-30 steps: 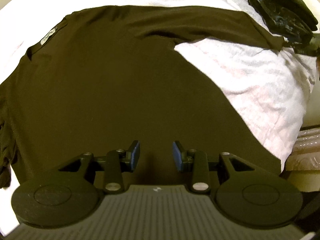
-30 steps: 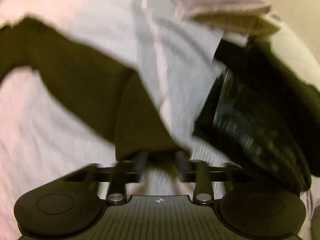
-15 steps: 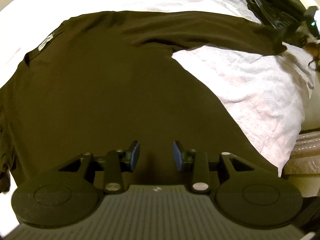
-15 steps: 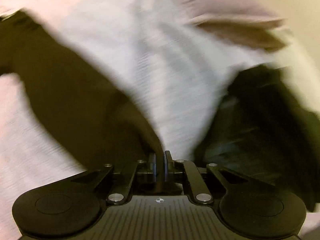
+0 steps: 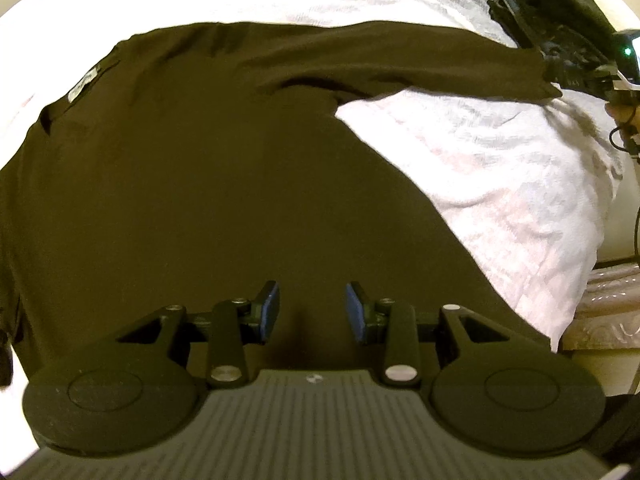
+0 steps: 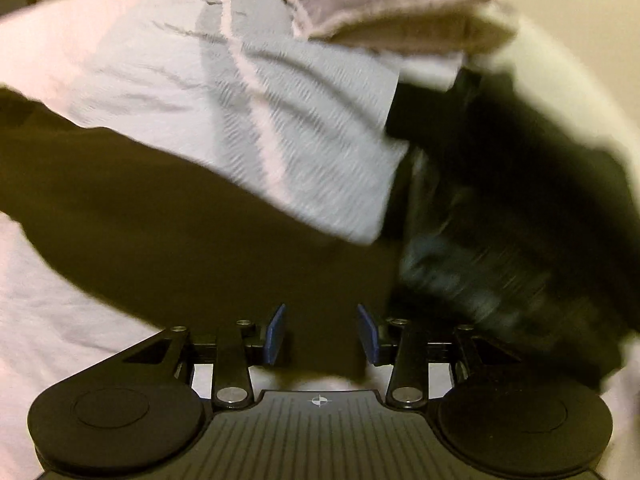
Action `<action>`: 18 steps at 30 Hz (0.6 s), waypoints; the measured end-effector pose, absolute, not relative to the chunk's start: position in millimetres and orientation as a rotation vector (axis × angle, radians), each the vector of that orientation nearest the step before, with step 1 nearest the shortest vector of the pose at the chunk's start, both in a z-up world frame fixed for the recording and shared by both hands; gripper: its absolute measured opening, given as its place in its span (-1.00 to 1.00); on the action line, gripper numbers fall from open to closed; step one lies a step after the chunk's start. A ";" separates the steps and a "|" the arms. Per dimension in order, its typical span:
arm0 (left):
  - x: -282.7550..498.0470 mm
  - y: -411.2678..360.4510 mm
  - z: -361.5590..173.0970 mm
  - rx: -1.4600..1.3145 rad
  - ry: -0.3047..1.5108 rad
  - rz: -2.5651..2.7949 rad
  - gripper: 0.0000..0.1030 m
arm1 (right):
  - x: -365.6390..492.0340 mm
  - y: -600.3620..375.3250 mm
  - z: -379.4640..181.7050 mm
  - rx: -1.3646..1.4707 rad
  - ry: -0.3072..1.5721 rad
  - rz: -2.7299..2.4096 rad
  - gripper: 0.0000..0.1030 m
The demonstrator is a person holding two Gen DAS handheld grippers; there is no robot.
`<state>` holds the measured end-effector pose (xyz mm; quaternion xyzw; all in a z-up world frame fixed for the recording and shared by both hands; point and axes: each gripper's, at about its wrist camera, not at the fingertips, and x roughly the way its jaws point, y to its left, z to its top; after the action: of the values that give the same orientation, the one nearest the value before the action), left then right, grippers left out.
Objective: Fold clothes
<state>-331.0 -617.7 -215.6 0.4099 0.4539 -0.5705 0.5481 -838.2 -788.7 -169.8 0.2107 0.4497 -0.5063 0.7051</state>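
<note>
A dark long-sleeved shirt [image 5: 192,184] lies spread flat on a white bedspread [image 5: 500,184], collar label at the left, one sleeve stretched out to the right. My left gripper [image 5: 312,312] is open and empty, hovering over the shirt's lower hem. In the right wrist view the sleeve [image 6: 200,232] runs from the left to its cuff at my right gripper [image 6: 322,334], which is open with the cuff end lying between and under the blue pads. The right gripper also shows in the left wrist view [image 5: 576,74] at the sleeve end.
A pile of black clothes [image 6: 520,220] lies just right of the sleeve cuff, also seen in the left wrist view [image 5: 548,4]. A beige pillow [image 6: 384,4] sits at the bed's far end. The bed's edge [image 5: 580,280] drops off at the right.
My right gripper was shut on the sleeve cuff half a second ago and has opened, letting it go. The sleeve now lies stretched out straight. The left gripper has barely moved.
</note>
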 end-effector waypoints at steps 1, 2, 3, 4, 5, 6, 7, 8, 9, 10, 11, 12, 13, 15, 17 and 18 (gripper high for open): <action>-330.3 -615.9 -215.7 0.975 1.074 -1.348 -0.39 | -843.3 -791.3 -174.4 0.522 0.989 -1.115 -0.19; -329.5 -614.1 -215.7 0.979 1.073 -1.344 -0.39 | -845.3 -791.7 -173.3 0.520 1.000 -1.141 -0.19; -327.9 -612.6 -214.6 0.979 1.068 -1.337 -0.39 | -847.3 -792.2 -172.2 0.519 1.011 -1.168 -0.19; -326.2 -611.2 -213.4 0.978 1.062 -1.329 -0.38 | -849.4 -792.6 -171.1 0.517 1.023 -1.195 -0.19; -323.4 -609.4 -211.7 0.968 1.058 -1.321 -0.39 | -851.4 -793.1 -170.0 0.515 1.034 -1.222 -0.19; -320.5 -607.6 -209.9 0.957 1.055 -1.312 -0.38 | -853.5 -793.5 -168.9 0.514 1.045 -1.248 -0.19; -317.7 -605.5 -209.1 0.949 1.050 -1.301 -0.38 | -855.5 -794.0 -167.8 0.512 1.056 -1.275 -0.19; -315.0 -603.2 -208.5 0.942 1.046 -1.288 -0.37 | -855.9 -793.6 -165.2 0.510 1.060 -1.292 -0.19; -312.3 -601.0 -207.9 0.934 1.042 -1.276 -0.37 | -849.8 -790.2 -157.3 0.509 1.037 -1.269 -0.19; -309.4 -597.8 -207.5 0.927 1.037 -1.261 -0.37 | -842.3 -785.8 -151.2 0.506 1.019 -1.246 -0.19; -306.5 -594.5 -207.1 0.919 1.031 -1.244 -0.37 | -831.8 -780.3 -145.9 0.496 1.008 -1.216 -0.19; -303.5 -591.1 -206.8 0.912 1.026 -1.228 -0.37 | -817.7 -773.5 -141.6 0.482 0.999 -1.171 -0.19; -300.1 -587.4 -206.1 0.906 1.020 -1.212 -0.37 | -804.9 -767.5 -139.4 0.472 0.994 -1.122 -0.19; -289.3 -575.6 -203.0 0.895 1.000 -1.164 -0.36 | -775.3 -751.3 -136.9 0.451 0.989 -1.023 -0.19; -276.0 -561.3 -198.7 0.880 0.982 -1.111 -0.35 | -746.0 -733.9 -137.1 0.446 0.984 -0.939 -0.18; -267.7 -552.7 -196.0 0.871 0.974 -1.083 -0.34 | -728.8 -727.5 -139.7 0.451 0.982 -0.896 -0.18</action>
<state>-267.7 -552.7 -196.0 0.3853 0.4304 -0.4786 0.6612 -728.8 -727.5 -139.7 0.2074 0.4515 -0.4121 0.7637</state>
